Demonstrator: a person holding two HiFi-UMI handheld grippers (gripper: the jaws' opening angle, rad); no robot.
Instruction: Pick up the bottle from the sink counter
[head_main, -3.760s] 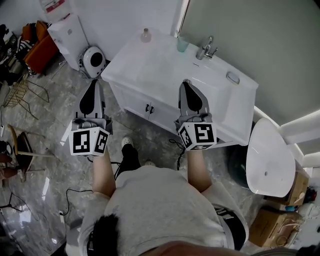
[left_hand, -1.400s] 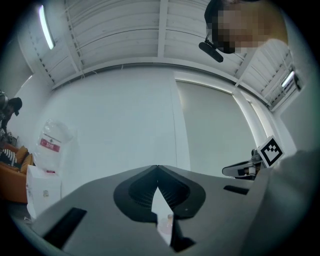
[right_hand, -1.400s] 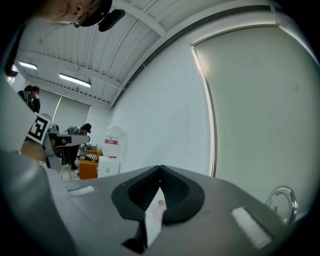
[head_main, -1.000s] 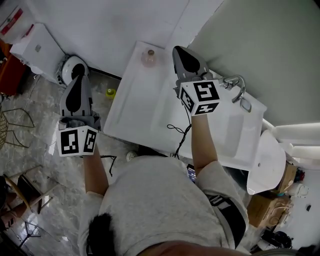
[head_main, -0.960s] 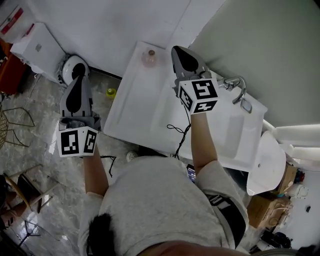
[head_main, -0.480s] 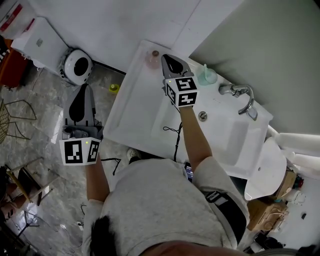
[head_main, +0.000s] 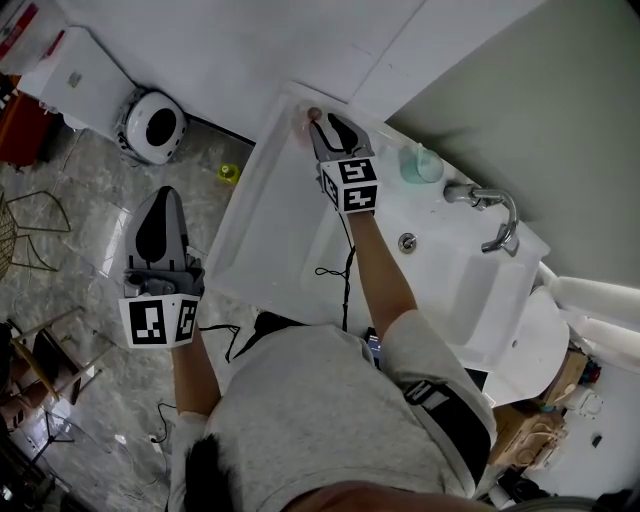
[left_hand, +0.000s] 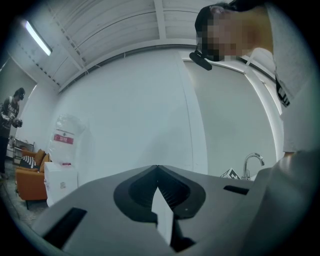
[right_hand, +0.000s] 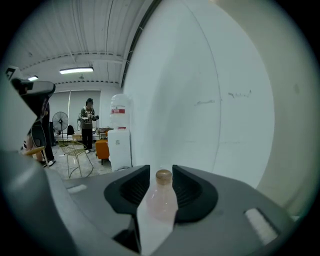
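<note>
Bottle (right_hand: 161, 202) at the counter's (head_main: 268, 205) far corner now sits inside my right gripper (head_main: 320, 122), jaws opening, ungripped; closing next. Left gripper (left_hand: 159, 187) jaws together.

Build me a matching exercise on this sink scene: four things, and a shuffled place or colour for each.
Things
1. bottle
2. cup
3. faucet
4. left gripper

Places and colours
a. over the floor
b. green, on the counter
c. between the right gripper jaws
d. chrome, by the basin

Pairs: 1-c, 2-b, 3-d, 4-a.

The right gripper's jaws are opening, with the bottle between them.
</note>
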